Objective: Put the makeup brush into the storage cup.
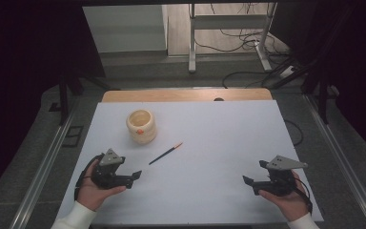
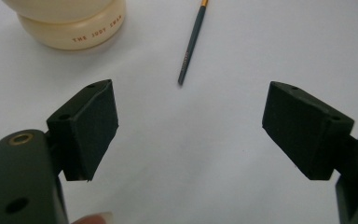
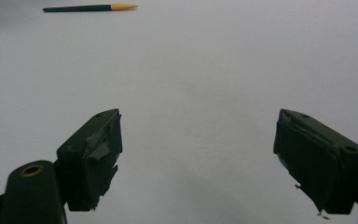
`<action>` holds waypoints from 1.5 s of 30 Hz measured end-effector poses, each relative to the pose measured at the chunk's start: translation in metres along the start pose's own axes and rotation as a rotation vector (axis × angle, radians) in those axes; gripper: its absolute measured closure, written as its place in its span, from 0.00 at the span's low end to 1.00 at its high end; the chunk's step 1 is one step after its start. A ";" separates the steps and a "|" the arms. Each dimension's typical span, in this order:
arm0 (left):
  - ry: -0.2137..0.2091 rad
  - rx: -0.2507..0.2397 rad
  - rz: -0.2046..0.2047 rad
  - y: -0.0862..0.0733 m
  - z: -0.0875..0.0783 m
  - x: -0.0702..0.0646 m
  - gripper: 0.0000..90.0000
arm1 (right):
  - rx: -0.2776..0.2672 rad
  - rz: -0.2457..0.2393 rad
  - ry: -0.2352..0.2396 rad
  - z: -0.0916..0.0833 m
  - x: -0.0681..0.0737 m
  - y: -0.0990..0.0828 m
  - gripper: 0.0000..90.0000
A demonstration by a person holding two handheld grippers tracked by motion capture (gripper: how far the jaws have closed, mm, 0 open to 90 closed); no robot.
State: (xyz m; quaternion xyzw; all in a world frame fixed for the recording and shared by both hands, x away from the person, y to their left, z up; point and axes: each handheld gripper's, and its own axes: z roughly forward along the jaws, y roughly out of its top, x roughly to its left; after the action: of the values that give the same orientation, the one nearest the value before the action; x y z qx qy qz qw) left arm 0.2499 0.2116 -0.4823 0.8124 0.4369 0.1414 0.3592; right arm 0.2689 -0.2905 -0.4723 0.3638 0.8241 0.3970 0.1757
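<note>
A cream ceramic jar stands on the white table sheet at the left; its base with printed lettering shows in the left gripper view. A thin dark pencil with an orange end lies right of the jar, also seen as the pencil and the pencil. My left gripper hovers low in front of the jar, open, nothing between its pads; in its own view the left gripper aims at the pencil's dark tip. My right gripper is held at the front right, open and empty.
A wooden table edge shows beyond the sheet. Metal rails run along both sides. Behind the table are a white stand's legs and cables on the floor. The sheet's middle and right are bare.
</note>
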 end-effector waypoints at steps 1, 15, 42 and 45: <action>0.000 0.003 0.001 0.002 0.001 0.000 0.21 | 0.001 0.000 0.000 0.000 0.000 0.000 0.17; -0.027 0.067 0.071 0.035 0.009 -0.008 0.21 | 0.006 0.000 0.007 0.002 0.000 0.000 0.17; -0.018 0.143 0.154 0.071 0.029 -0.011 0.22 | 0.009 -0.002 0.010 0.004 0.000 0.000 0.17; -0.016 0.143 0.174 0.082 0.028 -0.015 0.22 | 0.009 -0.004 0.013 0.005 0.000 0.000 0.17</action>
State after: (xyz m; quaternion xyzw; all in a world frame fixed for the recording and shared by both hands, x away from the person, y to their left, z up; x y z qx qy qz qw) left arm 0.3069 0.1570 -0.4428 0.8720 0.3708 0.1341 0.2902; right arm 0.2716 -0.2876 -0.4755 0.3606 0.8278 0.3951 0.1694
